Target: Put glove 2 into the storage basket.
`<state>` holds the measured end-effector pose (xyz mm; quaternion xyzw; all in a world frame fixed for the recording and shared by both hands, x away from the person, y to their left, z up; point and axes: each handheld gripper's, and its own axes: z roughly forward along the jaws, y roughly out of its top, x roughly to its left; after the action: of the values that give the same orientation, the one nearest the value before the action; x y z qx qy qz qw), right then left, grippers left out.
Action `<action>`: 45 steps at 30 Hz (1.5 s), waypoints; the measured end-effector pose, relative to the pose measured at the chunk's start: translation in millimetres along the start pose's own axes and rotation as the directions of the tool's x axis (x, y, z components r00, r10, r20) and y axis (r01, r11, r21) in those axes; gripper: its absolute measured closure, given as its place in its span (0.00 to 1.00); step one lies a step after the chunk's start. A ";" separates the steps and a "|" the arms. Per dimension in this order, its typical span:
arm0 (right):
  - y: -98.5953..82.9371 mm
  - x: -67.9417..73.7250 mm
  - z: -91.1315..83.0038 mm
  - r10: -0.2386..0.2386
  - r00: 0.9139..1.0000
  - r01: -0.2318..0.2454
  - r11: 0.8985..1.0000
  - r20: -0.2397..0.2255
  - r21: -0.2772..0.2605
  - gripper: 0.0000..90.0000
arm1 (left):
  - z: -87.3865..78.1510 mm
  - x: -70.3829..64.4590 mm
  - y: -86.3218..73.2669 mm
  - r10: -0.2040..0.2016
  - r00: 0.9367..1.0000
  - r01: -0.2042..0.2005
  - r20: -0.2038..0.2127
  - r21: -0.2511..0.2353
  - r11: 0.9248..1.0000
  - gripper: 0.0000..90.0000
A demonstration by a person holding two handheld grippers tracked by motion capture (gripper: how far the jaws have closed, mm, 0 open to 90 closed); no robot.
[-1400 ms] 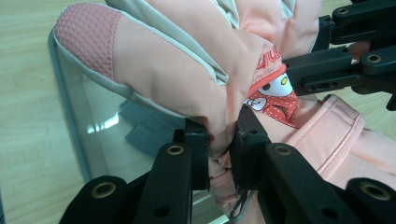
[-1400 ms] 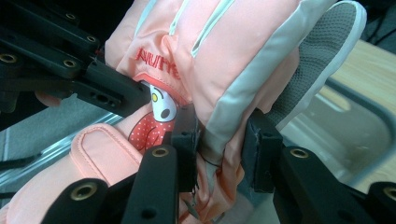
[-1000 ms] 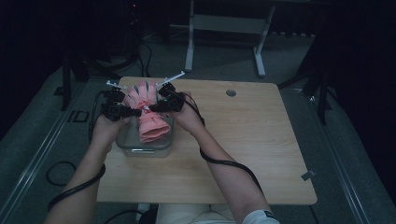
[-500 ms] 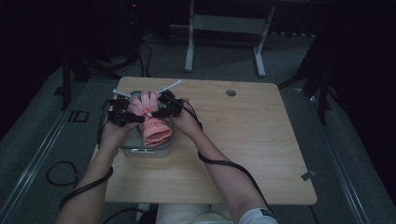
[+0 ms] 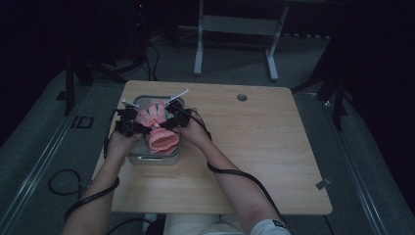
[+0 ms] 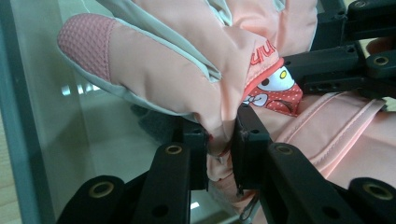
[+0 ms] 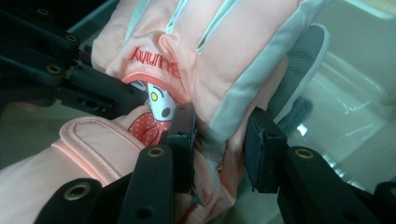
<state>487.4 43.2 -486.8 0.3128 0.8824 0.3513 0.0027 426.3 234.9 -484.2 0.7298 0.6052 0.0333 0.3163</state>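
Note:
A pink padded glove (image 5: 156,126) with grey trim and a cartoon patch hangs over a clear bin (image 5: 154,157) at the table's left. My left gripper (image 5: 138,125) is shut on the glove's left edge near the thumb (image 6: 140,70); its jaws pinch the fabric (image 6: 219,140). My right gripper (image 5: 169,120) is shut on the glove's opposite, grey-trimmed edge (image 7: 219,135). The glove (image 7: 196,51) lies between both grippers, fingers pointing away from me, cuff (image 5: 162,142) toward me. The left gripper's black jaws cross the far side of the glove in the right gripper view.
The clear bin (image 6: 56,140) has a grey rim and stands near the left edge of the wooden table (image 5: 254,156). A round hole (image 5: 242,97) is set in the table's far side. Cables (image 5: 235,174) trail from both grippers. A metal stand (image 5: 235,29) rises behind the table.
Both grippers and the glove have moved slightly lower and toward me over the bin. Both keep their grip on the glove.

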 end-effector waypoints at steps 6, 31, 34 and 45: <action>2.6 -3.6 2.5 0.019 1.000 -0.019 1.000 0.018 0.009 0.69 | 2.7 -0.3 3.4 0.006 1.000 -0.006 -0.028 -0.004 1.000 0.79; 15.4 -3.8 -30.5 0.039 0.999 -0.041 0.994 -0.029 -0.096 0.55 | -29.2 -5.1 12.0 0.042 0.998 -0.048 -0.051 -0.138 0.989 0.59; 16.7 -2.5 -33.6 0.041 0.998 -0.045 0.993 -0.042 -0.108 0.55 | -31.9 -6.4 13.4 0.046 0.998 -0.050 -0.031 -0.140 0.989 0.59; 14.5 -2.2 -51.5 0.015 0.999 -0.019 0.991 -0.030 -0.130 0.53 | -44.8 -25.0 9.4 0.093 0.996 -0.091 0.002 -0.187 0.978 0.58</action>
<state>485.5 18.3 -439.6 0.3141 0.8550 0.4126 0.0072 408.4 230.6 -435.3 0.7242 0.5634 0.1004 0.3847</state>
